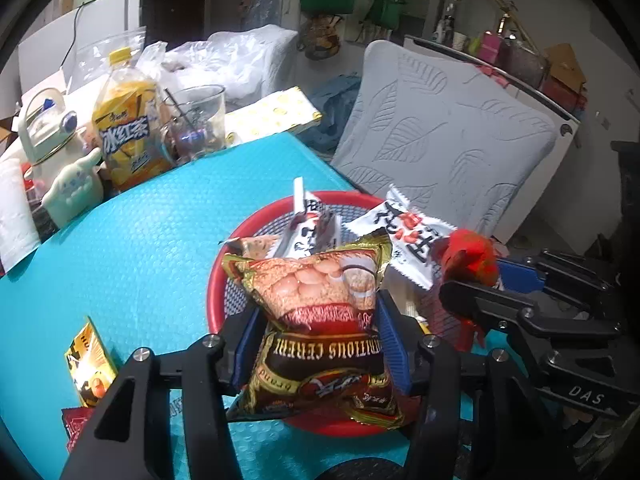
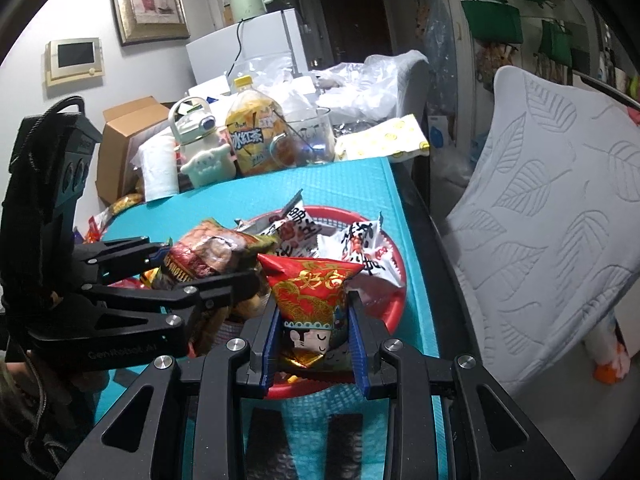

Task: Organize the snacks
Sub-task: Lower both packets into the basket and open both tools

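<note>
Left hand-held gripper [image 1: 316, 344] is grasping a cereal bag [image 1: 316, 320], right hand-held gripper [image 2: 314, 340] is clenched on a red packet [image 2: 310, 288], both over the red basket [image 2: 394, 300].

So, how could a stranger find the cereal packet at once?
Find the red basket on the turquoise table mat. Just above it, the left tongs hold the cereal packet: brown and gold, unlike the white packets behind it.

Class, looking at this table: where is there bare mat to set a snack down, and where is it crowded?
Free: the turquoise mat between the red basket and the iced tea bottle. Crowded: the basket's inside, heaped with packets, and the table's far end around the bottle and glass mug.
</note>
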A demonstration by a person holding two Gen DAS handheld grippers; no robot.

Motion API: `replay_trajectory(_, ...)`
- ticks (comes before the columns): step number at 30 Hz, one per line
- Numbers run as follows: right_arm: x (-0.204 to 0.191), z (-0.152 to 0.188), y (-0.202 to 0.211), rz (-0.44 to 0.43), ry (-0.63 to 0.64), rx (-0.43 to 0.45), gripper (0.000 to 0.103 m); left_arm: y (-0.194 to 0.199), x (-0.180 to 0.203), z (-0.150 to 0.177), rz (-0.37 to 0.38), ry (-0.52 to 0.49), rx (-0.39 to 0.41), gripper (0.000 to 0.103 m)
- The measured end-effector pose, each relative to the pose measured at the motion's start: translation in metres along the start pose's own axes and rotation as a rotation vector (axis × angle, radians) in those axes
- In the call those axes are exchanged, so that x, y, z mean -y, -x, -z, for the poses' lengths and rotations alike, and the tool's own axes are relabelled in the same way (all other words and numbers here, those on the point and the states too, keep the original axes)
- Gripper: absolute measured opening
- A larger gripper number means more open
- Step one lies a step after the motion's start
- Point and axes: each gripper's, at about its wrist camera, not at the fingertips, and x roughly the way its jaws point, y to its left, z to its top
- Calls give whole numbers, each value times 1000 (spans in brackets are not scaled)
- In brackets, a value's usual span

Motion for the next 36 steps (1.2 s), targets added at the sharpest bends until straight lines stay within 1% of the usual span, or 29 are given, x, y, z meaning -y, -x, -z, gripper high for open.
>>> replay_trajectory(3, -1, -1, -2, 7, 15, 6, 29, 3, -2, 1, -24, 6, 3, 59)
replay_trajectory(5, -1, -1, -2, 6, 17, 10, 29, 10, -2, 2, -38, 2, 26, 63)
replay_trajectory(6, -1, -1, -2, 2, 17, 9, 29, 15, -2, 2, -47, -1, 41, 64)
replay_trajectory(9, -5, -1, -3, -10, 26, 13, 29, 22, -4, 3, -36, 10, 48, 64)
replay_trajectory(12, -12, 2, -6, -36, 46, 9, 29, 25, -11, 6, -23, 40, 33, 64)
replay_trajectory(14, -16, 6, -14, -26, 65, -3, 29, 26, -16, 9, -14, 65, 21, 64)
replay_trajectory(16, -18, 10, -23, -15, 68, -23, 29, 28, -18, 11, -15, 71, 21, 64)
replay_trajectory(19, -16, 15, -33, -32, 40, -48, 29, 31, -17, 12, -18, 62, 27, 64)
replay_trajectory(23, -19, 15, -33, -23, 56, -44, 31, 33, -16, 12, -18, 64, 29, 64)
replay_trajectory(26, -17, 14, -29, -23, 43, -50, 31, 34, -17, 12, -10, 70, 27, 64)
replay_trajectory(27, -17, 13, -28, -24, 38, -50, 33, 35, -16, 12, -9, 70, 26, 64)
replay_trajectory(29, -16, 12, -25, -26, 27, -48, 44, 36, -17, 12, -8, 72, 27, 64)
replay_trajectory(30, -16, 12, -23, -28, 21, -45, 46, 37, -17, 12, -8, 73, 27, 64)
replay_trajectory(33, -16, 11, -20, -22, 15, -46, 46, 40, -17, 13, -13, 69, 26, 64)
replay_trajectory(36, -17, 11, -17, -18, 9, -52, 46, 46, -18, 14, -34, 64, 33, 64)
